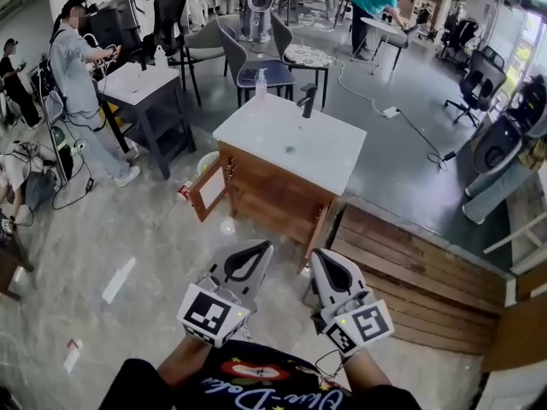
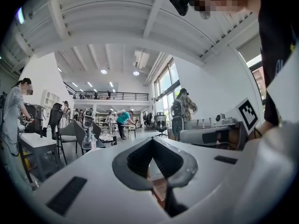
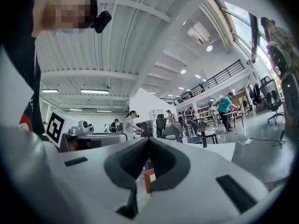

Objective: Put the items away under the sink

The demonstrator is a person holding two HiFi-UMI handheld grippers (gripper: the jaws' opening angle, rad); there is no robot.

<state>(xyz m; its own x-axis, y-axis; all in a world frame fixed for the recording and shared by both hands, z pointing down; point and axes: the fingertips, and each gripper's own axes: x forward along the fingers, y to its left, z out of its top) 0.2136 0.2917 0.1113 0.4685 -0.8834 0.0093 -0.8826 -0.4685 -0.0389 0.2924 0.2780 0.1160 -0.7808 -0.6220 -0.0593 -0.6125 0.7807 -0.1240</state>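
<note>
Bright, even light w/ heavy fisheye edges.

Showing white shells with dark grey linings and black-and-white square markers on the left gripper (image 1: 261, 249) and right gripper (image 1: 320, 258). Pairing a brown wooden cabinet (image 1: 267, 196) with a white countertop (image 1: 291, 139) and black faucet (image 1: 308, 100). Spreading mottled grey across the floor (image 1: 145, 229).

At frame centre stands a sink cabinet (image 1: 272, 191) — a faucet (image 1: 308, 101) and, seemingly, a bottle (image 1: 261, 84) are set along its far edge; a wooden platform (image 1: 410, 273) lies lower right.
</note>
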